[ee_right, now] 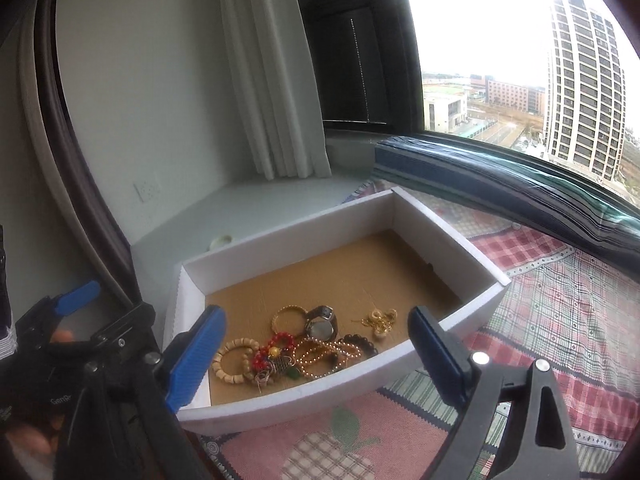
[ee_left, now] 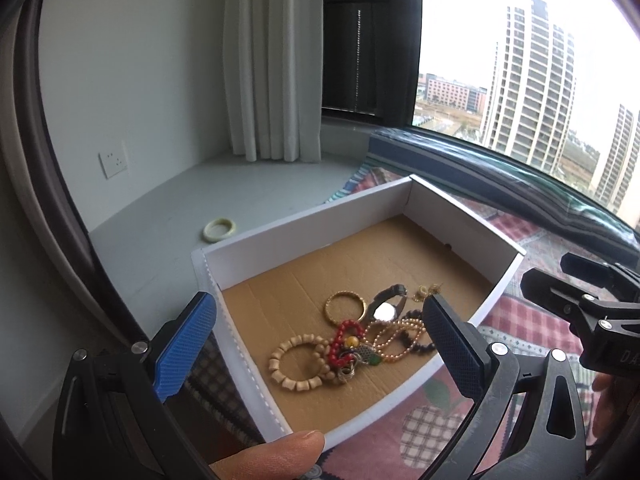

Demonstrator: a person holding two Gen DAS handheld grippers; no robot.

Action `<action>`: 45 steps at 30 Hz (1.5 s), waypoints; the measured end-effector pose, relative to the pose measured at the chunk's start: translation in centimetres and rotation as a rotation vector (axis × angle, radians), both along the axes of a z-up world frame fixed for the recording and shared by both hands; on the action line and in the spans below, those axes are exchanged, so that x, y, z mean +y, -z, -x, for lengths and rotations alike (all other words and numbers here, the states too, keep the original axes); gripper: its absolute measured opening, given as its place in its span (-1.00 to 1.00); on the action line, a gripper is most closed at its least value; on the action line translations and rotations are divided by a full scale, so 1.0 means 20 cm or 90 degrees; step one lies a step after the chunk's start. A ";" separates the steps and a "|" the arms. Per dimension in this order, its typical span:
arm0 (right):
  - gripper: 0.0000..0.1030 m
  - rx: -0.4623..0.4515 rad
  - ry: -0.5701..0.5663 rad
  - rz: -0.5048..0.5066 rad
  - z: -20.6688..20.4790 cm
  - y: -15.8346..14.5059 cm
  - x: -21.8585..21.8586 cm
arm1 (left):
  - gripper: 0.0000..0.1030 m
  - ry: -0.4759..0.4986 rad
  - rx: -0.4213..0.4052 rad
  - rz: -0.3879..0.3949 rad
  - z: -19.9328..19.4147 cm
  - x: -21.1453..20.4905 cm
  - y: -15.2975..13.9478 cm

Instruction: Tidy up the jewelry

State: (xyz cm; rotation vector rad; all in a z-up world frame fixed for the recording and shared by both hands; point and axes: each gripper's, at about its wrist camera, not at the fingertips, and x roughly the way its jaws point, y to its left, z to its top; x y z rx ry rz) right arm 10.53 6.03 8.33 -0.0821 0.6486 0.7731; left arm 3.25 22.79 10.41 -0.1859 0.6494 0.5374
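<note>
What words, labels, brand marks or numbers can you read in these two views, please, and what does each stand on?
"DA": white letters, cut off at the frame edge, on the body of the right hand-held gripper, seen in the left wrist view.
"GimP": white print, cut off and blurred, on the body of the left hand-held gripper, seen in the right wrist view.
The watch dial: too small and blurred to read.
The white box and the wall socket show no readable text.

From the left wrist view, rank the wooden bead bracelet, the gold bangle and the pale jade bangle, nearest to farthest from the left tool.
1. Wooden bead bracelet: in the box, near edge of the jewelry pile, closest to the left tool.
2. Gold bangle: in the box, behind the pile.
3. Pale jade bangle: outside the box, on the grey ledge.
</note>
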 end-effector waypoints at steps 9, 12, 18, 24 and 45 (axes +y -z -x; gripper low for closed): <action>0.82 0.017 0.012 0.084 -0.01 0.11 0.05 | 0.99 -0.003 0.042 0.018 -0.01 -0.04 0.06; 0.82 0.020 0.025 0.103 -0.02 0.13 0.05 | 0.99 -0.009 0.060 0.033 -0.04 -0.02 0.10; 0.82 0.003 0.038 0.129 -0.01 0.15 0.06 | 0.99 -0.010 0.077 0.039 -0.07 -0.03 0.13; 0.82 -0.008 0.028 0.139 0.00 0.12 0.10 | 0.99 -0.029 0.075 0.031 -0.07 -0.01 0.12; 0.82 0.000 0.012 0.149 -0.02 0.12 0.20 | 0.99 -0.082 0.088 0.028 -0.05 0.09 0.14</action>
